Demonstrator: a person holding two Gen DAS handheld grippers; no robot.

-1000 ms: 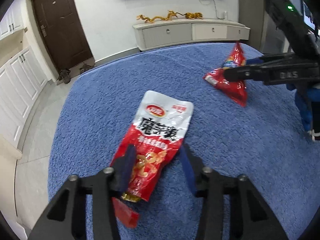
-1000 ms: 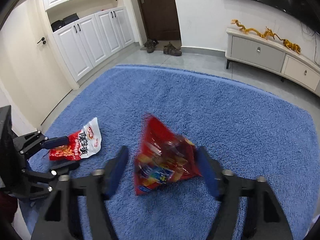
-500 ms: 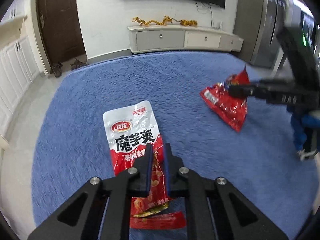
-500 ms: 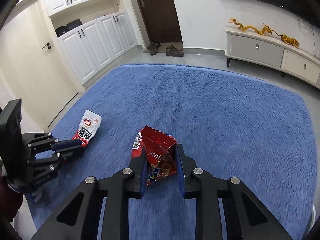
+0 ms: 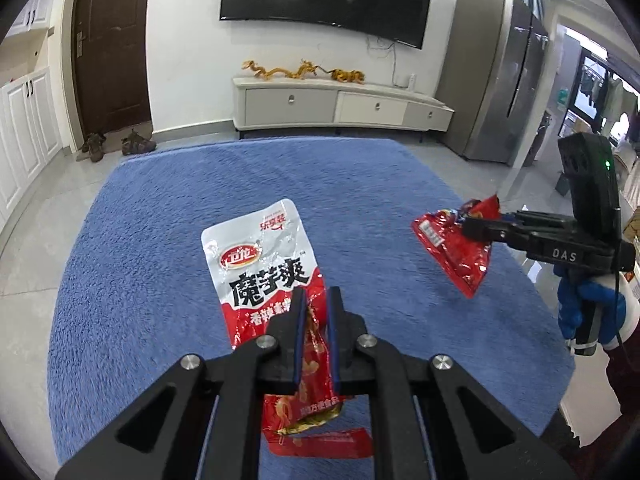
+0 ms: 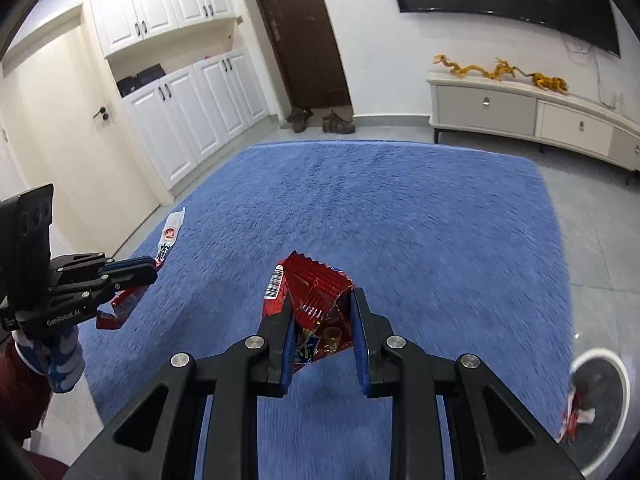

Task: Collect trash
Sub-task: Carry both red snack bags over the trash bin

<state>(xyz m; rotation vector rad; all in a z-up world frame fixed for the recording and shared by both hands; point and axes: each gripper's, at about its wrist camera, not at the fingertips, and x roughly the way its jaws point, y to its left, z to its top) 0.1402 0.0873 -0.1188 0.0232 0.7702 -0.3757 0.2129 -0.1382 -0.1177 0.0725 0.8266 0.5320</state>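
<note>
We see the left gripper (image 5: 316, 300) clenched on a white-and-red foil snack pouch (image 5: 264, 264), lifted over the shaggy blue carpet (image 5: 168, 216). The right gripper (image 6: 322, 304) grasps a crumpled red foil chip bag (image 6: 314, 292), also raised above the carpet.

Shaggy blue rug (image 5: 168, 248); glossy foil snack wrappers (image 5: 264, 264), crinkled; tongs (image 5: 316, 312) seemingly matt black plastic.
</note>
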